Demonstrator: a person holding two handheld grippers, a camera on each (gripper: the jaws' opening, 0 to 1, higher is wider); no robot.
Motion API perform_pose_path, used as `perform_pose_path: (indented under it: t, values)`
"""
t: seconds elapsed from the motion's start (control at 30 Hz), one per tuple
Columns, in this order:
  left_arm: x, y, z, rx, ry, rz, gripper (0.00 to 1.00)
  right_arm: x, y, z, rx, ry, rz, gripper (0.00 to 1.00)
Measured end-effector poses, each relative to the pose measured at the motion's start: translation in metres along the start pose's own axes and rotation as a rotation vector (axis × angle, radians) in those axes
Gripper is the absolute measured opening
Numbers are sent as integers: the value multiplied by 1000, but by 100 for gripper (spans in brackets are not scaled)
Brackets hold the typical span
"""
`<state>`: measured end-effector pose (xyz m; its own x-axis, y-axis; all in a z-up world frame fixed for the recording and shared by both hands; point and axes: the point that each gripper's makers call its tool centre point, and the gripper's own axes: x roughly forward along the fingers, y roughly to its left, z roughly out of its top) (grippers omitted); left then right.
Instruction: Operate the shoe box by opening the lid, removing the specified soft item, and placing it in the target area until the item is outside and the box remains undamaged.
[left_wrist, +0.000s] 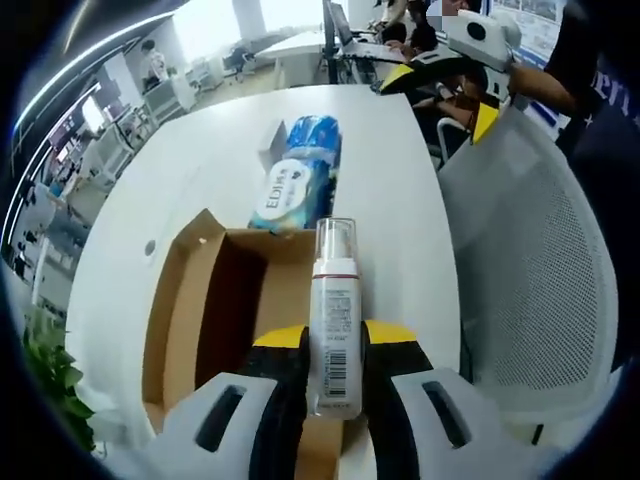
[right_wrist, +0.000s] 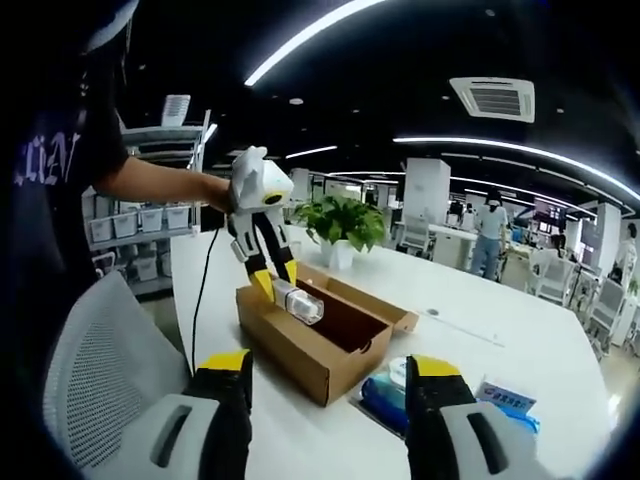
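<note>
Left tongs (left_wrist: 335, 345) are clenched on a white pump bottle (left_wrist: 334, 320), held just above the open shoe box (left_wrist: 200, 310) on the white worktop (left_wrist: 400, 170). Right tongs (right_wrist: 330, 385) hang released, apart from the box. A blue soft pack (left_wrist: 298, 185) lies on the worktop just beyond the box.

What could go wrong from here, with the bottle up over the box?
1. The left gripper holds the bottle only by its lower body above the open box; a loose grip could drop it back in or onto the box wall.
2. The blue pack lies on the table just past the box, so a careless set-down could land on it.
3. The right gripper is open and apart from the box, so nothing steadies the box if bumped.
</note>
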<state>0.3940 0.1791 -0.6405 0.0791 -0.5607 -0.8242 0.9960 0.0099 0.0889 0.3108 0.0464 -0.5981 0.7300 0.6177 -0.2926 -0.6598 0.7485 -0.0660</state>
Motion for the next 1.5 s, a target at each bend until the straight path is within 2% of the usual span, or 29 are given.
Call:
perform_pose_path:
  t: [0.23, 0.3, 0.47, 0.93, 1.07, 1.23, 1.37, 1.5]
  values:
    - [6, -10, 17, 44, -26, -24, 19, 1, 4, 6, 5, -11, 24, 53]
    - [7, -14, 22, 56, -38, -32, 19, 0, 8, 15, 44, -50, 50, 53]
    - [9, -23, 34, 97, -70, -48, 19, 2, 11, 16, 16, -28, 74, 52]
    - [21, -40, 48, 138, -107, -90, 19, 13, 27, 16, -22, -8, 135, 45]
    - [22, -47, 52, 161, -117, -113, 19, 15, 31, 14, -28, 6, 158, 39]
    - [22, -55, 58, 186, -136, -146, 19, 16, 34, 8, -46, 27, 171, 39]
    - [22, -61, 62, 190, -152, -178, 19, 17, 28, 3, -55, 27, 148, 46]
    - [23, -70, 69, 196, -171, -215, 19, 20, 25, -6, -36, 28, 156, 45]
